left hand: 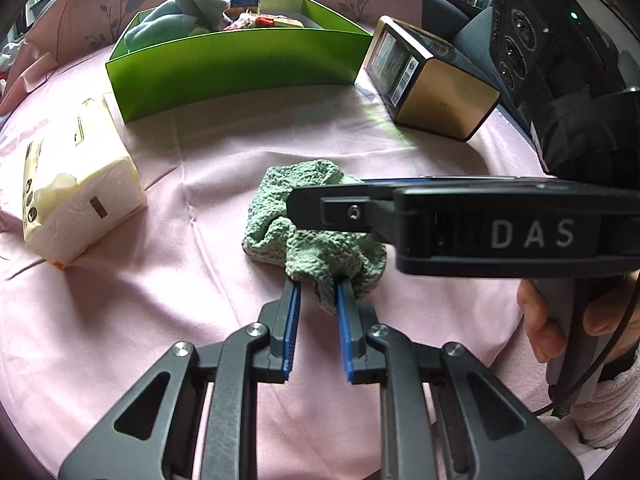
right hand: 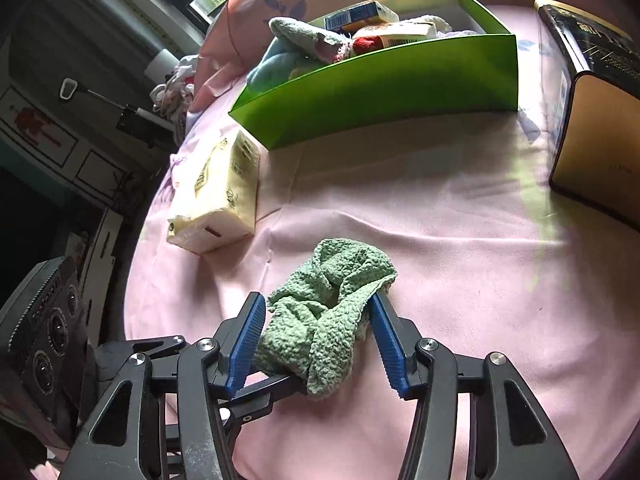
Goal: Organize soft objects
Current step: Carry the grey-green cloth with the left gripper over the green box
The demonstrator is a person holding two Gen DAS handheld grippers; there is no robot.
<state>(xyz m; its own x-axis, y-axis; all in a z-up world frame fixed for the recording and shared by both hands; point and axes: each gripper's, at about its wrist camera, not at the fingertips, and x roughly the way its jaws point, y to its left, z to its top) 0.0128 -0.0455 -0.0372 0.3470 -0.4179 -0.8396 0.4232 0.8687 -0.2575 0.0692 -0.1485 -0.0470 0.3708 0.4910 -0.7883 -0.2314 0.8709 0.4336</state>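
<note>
Green cloth (right hand: 328,312) lies crumpled on the pink sheet (right hand: 460,240), short of the green box (right hand: 380,88). My left claw (left hand: 316,292) pinches its edge; right claw (right hand: 316,344) stands half-wide around it, pads not pressing. Risk: lifting one-handed, cloth unravels, drags, and snags the right claw's fingers.

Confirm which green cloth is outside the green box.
The crumpled green cloth on the pink sheet, pinched by the left gripper. The other green cloth sits piled in the green box.
</note>
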